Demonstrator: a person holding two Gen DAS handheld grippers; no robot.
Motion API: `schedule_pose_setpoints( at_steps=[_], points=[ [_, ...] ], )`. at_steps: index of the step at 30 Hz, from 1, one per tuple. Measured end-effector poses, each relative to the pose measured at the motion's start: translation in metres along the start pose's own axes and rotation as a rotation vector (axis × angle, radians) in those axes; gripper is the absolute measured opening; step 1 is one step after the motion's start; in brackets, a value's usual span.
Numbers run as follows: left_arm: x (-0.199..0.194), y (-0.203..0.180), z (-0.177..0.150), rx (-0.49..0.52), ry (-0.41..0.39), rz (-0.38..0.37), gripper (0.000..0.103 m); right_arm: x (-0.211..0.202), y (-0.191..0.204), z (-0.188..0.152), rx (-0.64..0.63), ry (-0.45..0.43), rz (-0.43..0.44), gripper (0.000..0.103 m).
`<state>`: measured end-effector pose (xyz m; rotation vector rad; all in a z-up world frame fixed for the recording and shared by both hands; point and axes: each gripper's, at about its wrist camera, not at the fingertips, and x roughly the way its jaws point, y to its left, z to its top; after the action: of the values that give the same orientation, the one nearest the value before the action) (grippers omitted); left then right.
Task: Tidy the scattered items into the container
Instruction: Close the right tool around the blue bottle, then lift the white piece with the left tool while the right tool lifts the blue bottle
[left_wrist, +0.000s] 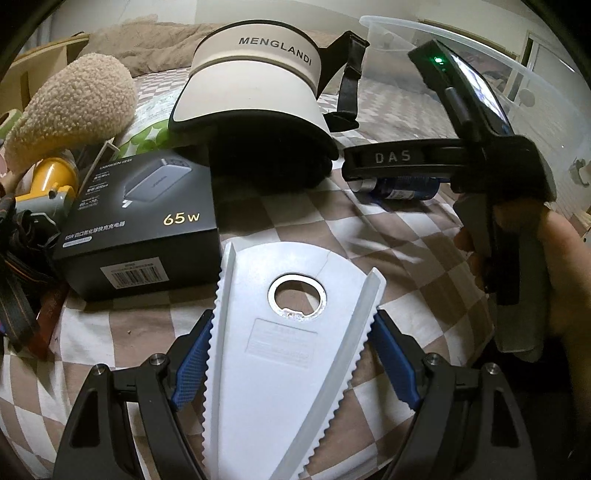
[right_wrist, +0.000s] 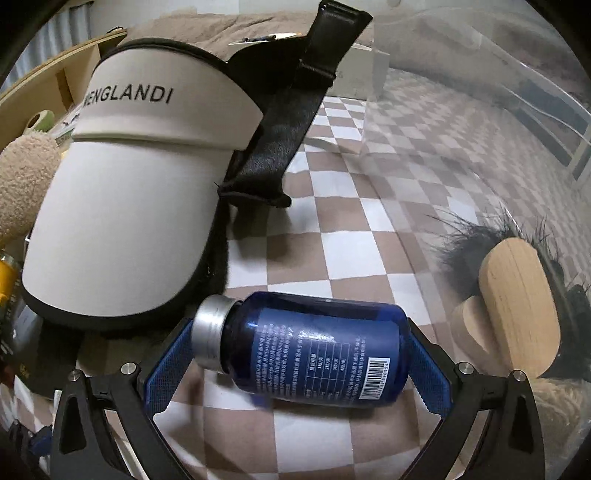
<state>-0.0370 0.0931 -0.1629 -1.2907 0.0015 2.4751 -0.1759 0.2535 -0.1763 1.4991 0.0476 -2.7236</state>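
On the checked bedspread (right_wrist: 332, 236) the left tongs (left_wrist: 293, 354) stand fairly wide, their blue pads pressed against the two serrated edges of a white plastic opener (left_wrist: 280, 332) (its metal ring faces up), so the tool is clamped between them. Just beyond its tip lies bare checked cloth, hemmed on one side by a black 65W charger box (left_wrist: 140, 229) and ahead by a white MENGLANDI visor (left_wrist: 255, 92), whose black strap (right_wrist: 291, 122) trails toward the clear plastic container (left_wrist: 498, 66) at the far right. The right tongs (right_wrist: 299, 358) straddle a blue bottle (right_wrist: 314, 350) lying on its side, silver cap toward the visor; one pad touches the bottle's base, but the other stands just beside the cap, and I cannot tell whether it presses. The container's transparent wall rises close beside that bottle, with a wooden brush (right_wrist: 517, 295) behind it. A fleecy toy (left_wrist: 74, 107) and a yellow object (left_wrist: 55, 184) crowd the box's far side.
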Motion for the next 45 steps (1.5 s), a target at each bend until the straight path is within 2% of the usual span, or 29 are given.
schedule_pose_setpoints(
  at_steps=[3, 5, 9, 11, 17, 19, 25, 29, 31, 40, 43, 45],
  points=[
    [0.002, -0.002, 0.0, 0.006, -0.001, 0.011, 0.083, -0.001, -0.003, 0.0, 0.026, 0.0, 0.017, 0.102],
    [0.001, -0.002, 0.0, 0.003, -0.003, 0.007, 0.083, -0.003, -0.003, 0.0, 0.029, -0.013, 0.007, 0.095],
    [0.004, -0.001, 0.0, -0.014, -0.007, -0.018, 0.091, -0.004, -0.006, 0.0, 0.043, -0.026, 0.01, 0.095],
    [0.006, -0.004, 0.001, -0.002, -0.008, -0.006, 0.092, -0.004, -0.009, 0.0, 0.054, -0.031, 0.02, 0.095],
    [0.009, -0.015, -0.002, 0.064, -0.013, 0.051, 0.092, -0.013, -0.023, -0.008, 0.18, -0.03, 0.179, 0.095],
    [0.008, -0.014, -0.003, 0.063, -0.016, 0.054, 0.085, -0.015, -0.026, -0.01, 0.21, -0.027, 0.221, 0.095],
    [0.01, -0.016, -0.001, 0.087, -0.016, 0.054, 0.085, -0.015, -0.024, -0.008, 0.228, -0.028, 0.268, 0.095],
    [0.017, -0.02, 0.005, 0.094, -0.027, 0.056, 0.098, -0.018, -0.022, -0.01, 0.231, -0.026, 0.284, 0.095],
    [0.019, -0.024, 0.006, 0.101, -0.023, 0.061, 0.1, -0.019, -0.023, -0.01, 0.238, -0.024, 0.293, 0.095],
    [0.026, -0.03, 0.017, 0.109, 0.009, 0.054, 0.1, -0.02, -0.031, -0.012, 0.274, -0.016, 0.326, 0.095],
    [0.026, -0.033, 0.017, 0.121, 0.004, 0.056, 0.091, -0.02, -0.031, -0.013, 0.274, -0.017, 0.327, 0.095],
    [0.024, -0.033, 0.015, 0.123, 0.001, 0.05, 0.091, -0.02, -0.032, -0.013, 0.275, -0.016, 0.329, 0.095]
  ],
)
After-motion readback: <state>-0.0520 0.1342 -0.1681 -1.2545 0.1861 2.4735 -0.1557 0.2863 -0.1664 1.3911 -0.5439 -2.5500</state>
